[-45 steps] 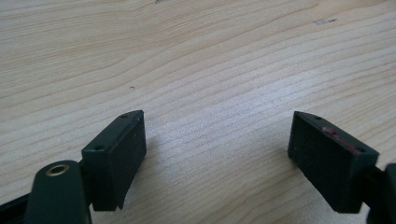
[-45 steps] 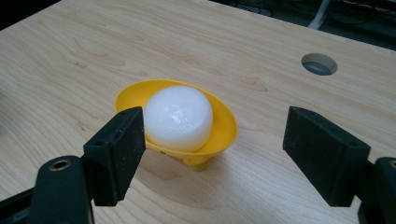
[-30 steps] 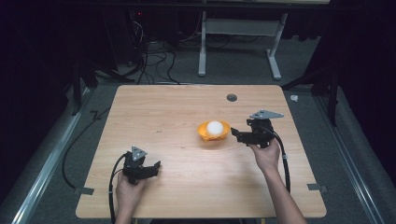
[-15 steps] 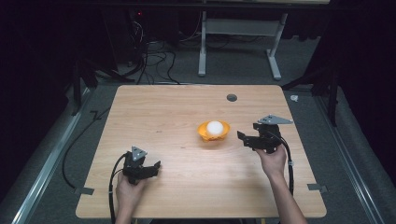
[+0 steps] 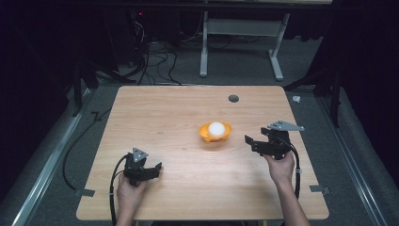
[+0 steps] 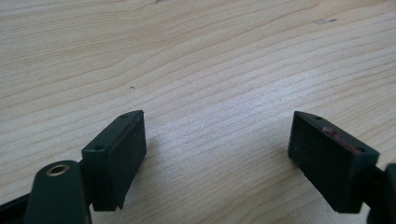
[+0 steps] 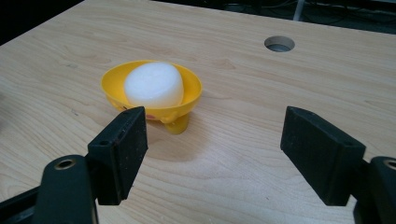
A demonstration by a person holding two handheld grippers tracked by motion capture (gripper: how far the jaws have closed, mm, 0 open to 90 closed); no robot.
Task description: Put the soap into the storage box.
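- The right gripper (image 5: 250,141) has drawn back from the yellow bowl (image 5: 215,133), jaws spread, the white ball (image 7: 154,85) left just ahead of it.
- The left gripper (image 5: 156,168) rests apart, jaws spread, empty.

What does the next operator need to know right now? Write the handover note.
Right gripper: open, holding nothing, just right of the yellow bowl, jaws pointing at it.
Left gripper: open, holding nothing, low over bare table at the near left.
The white round piece sits in the bowl, mid-table.
Done: it seems the piece is placed in the bowl.
Left: nothing is gripped; check what comes next.
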